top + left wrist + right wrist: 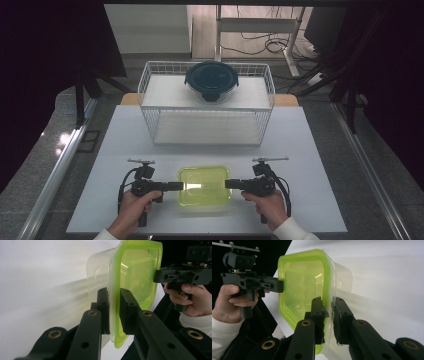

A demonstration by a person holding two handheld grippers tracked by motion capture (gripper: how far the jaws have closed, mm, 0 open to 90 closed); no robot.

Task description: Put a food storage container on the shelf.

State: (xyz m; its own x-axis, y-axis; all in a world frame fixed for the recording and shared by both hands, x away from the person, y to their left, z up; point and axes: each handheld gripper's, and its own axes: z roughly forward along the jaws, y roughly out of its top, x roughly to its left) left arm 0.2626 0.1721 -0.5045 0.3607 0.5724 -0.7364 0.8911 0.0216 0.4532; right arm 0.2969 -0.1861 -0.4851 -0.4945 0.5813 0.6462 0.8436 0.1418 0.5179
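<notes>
With our left gripper (181, 186) and right gripper (227, 183) each closed on the green lid (204, 185) rim of the container (98, 272), we fear uneven pulling could make one thin grip slip.

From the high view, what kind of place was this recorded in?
Probably a lab or recording rig, not a kitchen: a white table framed by metal rails, dark curtains at the sides, and loose cables on the floor behind.
</notes>
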